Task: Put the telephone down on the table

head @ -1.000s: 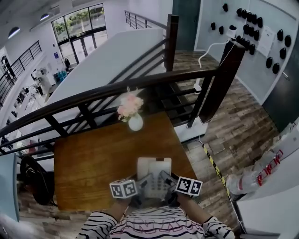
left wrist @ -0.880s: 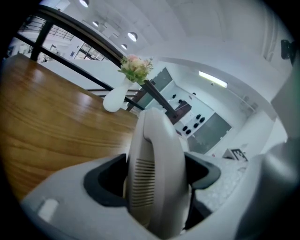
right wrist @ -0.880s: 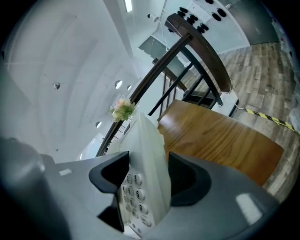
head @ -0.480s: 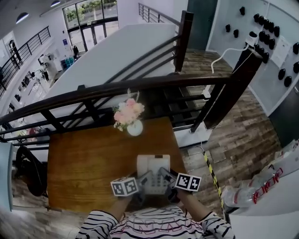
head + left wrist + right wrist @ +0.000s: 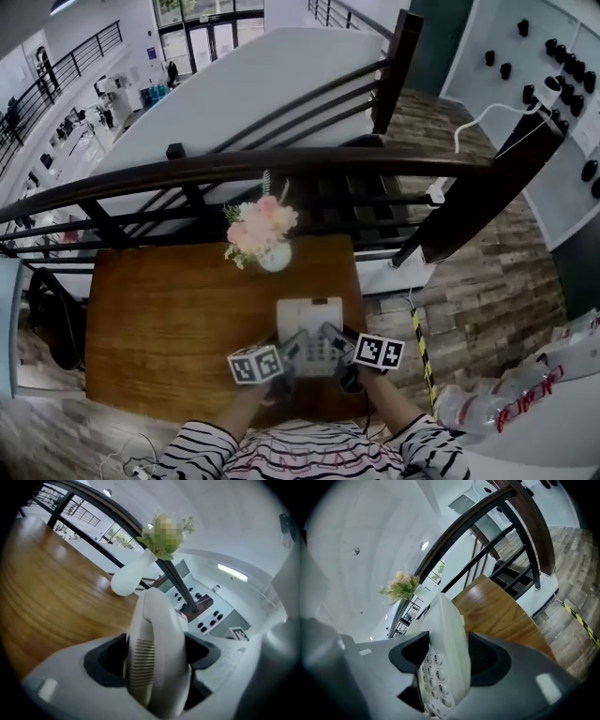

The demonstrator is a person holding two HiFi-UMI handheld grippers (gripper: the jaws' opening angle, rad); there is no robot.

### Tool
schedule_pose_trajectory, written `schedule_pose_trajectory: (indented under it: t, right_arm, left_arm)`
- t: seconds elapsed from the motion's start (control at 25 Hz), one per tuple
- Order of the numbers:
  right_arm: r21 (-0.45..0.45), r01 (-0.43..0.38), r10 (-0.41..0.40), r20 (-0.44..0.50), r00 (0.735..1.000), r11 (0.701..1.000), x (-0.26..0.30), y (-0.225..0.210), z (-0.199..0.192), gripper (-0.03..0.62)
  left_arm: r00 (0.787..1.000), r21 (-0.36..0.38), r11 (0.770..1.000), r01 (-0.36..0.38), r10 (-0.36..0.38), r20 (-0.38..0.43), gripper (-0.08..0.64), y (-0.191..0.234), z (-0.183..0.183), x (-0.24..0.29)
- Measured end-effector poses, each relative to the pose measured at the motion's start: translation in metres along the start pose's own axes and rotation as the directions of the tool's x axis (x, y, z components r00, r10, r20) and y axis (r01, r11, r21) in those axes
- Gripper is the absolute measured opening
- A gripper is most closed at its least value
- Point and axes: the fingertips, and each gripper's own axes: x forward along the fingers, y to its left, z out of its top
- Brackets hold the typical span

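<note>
Carrying the telephone [image 5: 307, 321] forward, I now have it further in over the wooden table [image 5: 169, 319] than a second ago: in the head view more bare wood shows between it and the near edge, and the white flower vase [image 5: 275, 256] at the far side sits closer ahead of it. My left gripper [image 5: 157, 656] is clamped on the side that carries the handset [image 5: 154, 620], whose ribbed earpiece fills the gap between the jaws. My right gripper [image 5: 443, 656] is clamped on the other side, with the keypad [image 5: 429, 667] and its numbered buttons wedged between its jaws. Both grips look square and the phone sits level between them, base toward the wood

What I cannot tell from any view is whether the base already touches the table or hangs just above it. My read is that the carry is nearly over and the lowering is what is left. There is room on the table around the phone, with the vase well apart, so I judge it safe to bring it straight down here and only then let both sets of jaws go
</note>
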Motion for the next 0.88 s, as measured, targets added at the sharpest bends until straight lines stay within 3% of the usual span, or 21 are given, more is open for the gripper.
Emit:
schedule_pose_trajectory:
  t: [0.44, 0.88]
  right_arm:
    - [-0.007, -0.015, 0.014, -0.037, 0.999, 1.0, 0.059, -0.036, 0.048, 0.261]
    - [0.046, -0.005, 0.008, -0.05, 0.999, 0.999, 0.098, -0.055, 0.053, 0.259]
  left_arm:
    - [0.998, -0.012, 0.998, -0.054, 0.054, 0.016, 0.365, 0.035, 0.032, 0.064]
    - [0.994, -0.003, 0.995, -0.103, 0.103, -0.036, 0.364, 0.071, 0.044, 0.088]
